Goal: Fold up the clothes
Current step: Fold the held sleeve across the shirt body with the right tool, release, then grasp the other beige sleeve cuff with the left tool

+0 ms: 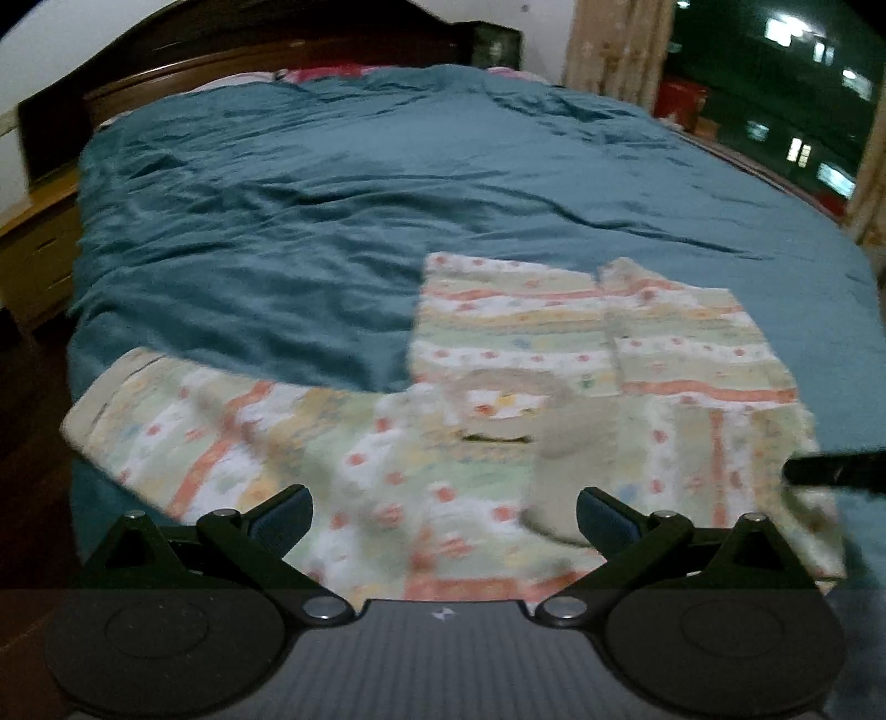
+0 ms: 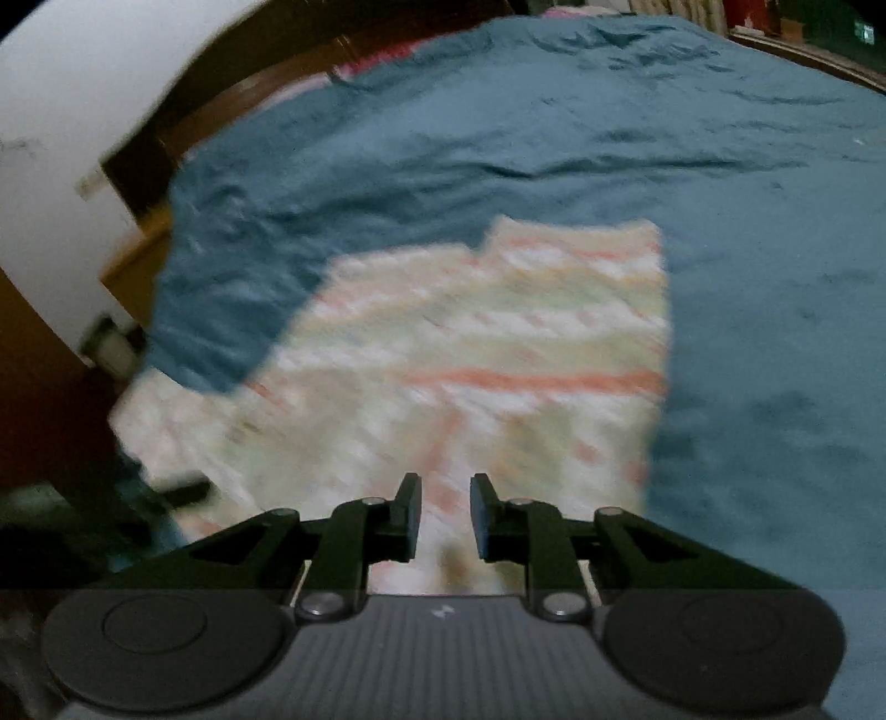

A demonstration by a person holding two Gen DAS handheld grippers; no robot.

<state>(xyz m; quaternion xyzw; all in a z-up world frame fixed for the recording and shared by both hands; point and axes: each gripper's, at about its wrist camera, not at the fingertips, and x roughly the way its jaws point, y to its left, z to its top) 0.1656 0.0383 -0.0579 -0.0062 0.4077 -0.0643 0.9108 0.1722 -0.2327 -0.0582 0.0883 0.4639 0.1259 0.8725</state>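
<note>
A pastel shirt (image 1: pixel 498 354) with orange stripes and small flower dots lies flat on the teal bedcover (image 1: pixel 332 194). Its collar (image 1: pixel 498 410) faces me, and one sleeve (image 1: pixel 166 426) stretches out to the left. My left gripper (image 1: pixel 443 515) hovers wide open over the shirt's near part, with nothing between its fingers. In the right wrist view the same shirt (image 2: pixel 470 343) is blurred. My right gripper (image 2: pixel 446 515) stands over its near edge with a narrow gap between the pads; only cloth lying below shows through the gap. A black finger (image 1: pixel 836 471) pokes in at the right edge.
A dark wooden headboard (image 1: pixel 249 55) closes the far end of the bed, with pink bedding (image 1: pixel 326 72) under it. A wooden nightstand (image 1: pixel 39 243) stands at the left. A curtain (image 1: pixel 614 50) and a dark window (image 1: pixel 775 83) are at the far right.
</note>
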